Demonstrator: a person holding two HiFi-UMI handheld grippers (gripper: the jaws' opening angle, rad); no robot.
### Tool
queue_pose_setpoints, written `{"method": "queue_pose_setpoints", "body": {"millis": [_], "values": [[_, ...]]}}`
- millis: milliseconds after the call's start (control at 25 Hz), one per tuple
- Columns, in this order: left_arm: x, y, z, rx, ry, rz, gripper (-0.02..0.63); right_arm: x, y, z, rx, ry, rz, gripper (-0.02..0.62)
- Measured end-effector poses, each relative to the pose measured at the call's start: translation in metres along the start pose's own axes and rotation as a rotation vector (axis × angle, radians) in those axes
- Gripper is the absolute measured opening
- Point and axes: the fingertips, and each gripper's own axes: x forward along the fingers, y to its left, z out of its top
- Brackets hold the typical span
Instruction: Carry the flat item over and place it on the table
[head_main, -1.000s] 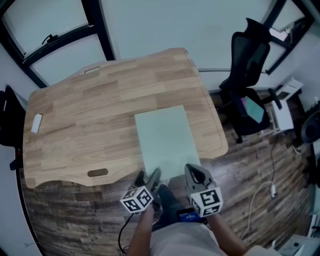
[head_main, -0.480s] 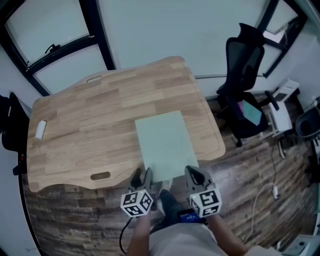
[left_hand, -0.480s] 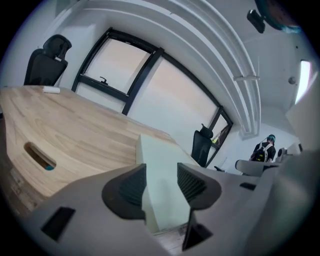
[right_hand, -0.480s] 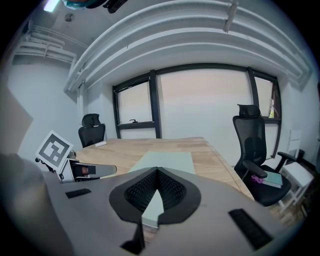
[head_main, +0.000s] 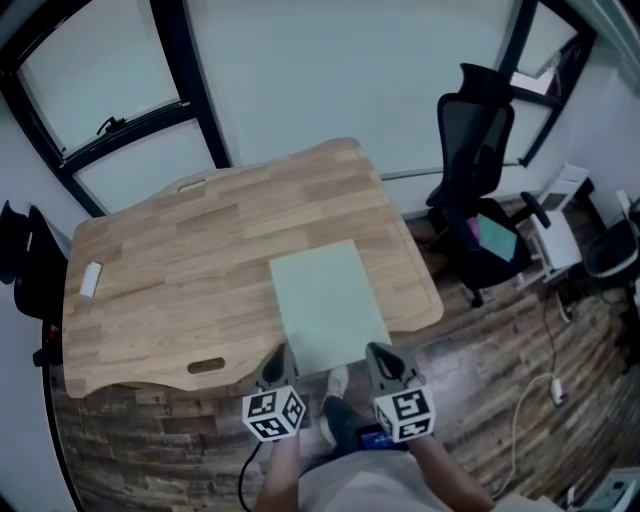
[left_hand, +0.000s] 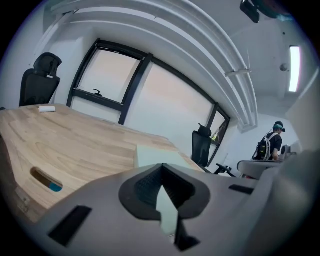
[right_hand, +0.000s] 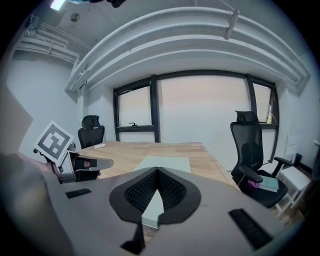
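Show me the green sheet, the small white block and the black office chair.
green sheet (head_main: 325, 300), head view, middle of its face
white block (head_main: 91, 280), head view, its centre
office chair (head_main: 483, 140), head view, backrest

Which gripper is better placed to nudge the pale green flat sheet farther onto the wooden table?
Right, probably: the right gripper overlaps the pale green flat sheet at its edge; the left gripper sits outside the corner.

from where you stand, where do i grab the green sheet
The near short edge of the pale green sheet, from the front: it lies flat on the wooden table, and only that edge seems to reach the rim, where a tool could slip under.
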Motion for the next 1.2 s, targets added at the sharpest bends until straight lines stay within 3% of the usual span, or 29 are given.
{"method": "queue_pose_setpoints", "body": {"millis": [360,600,1200], "values": [[-0.011,-0.022,0.015,0.135,-0.018,-0.018,0.002,-0.004,0.001,0.018,-0.013,-0.053,-0.037,-0.008],[-0.017,-0.034,0.034,0.210,-0.073,-0.039,0.002,-0.006,0.003,0.026,-0.016,-0.071,-0.045,-0.008],[-0.017,-0.028,0.038,0.191,-0.102,-0.013,0.002,-0.002,0.002,0.024,-0.001,-0.078,-0.018,-0.008]]}}
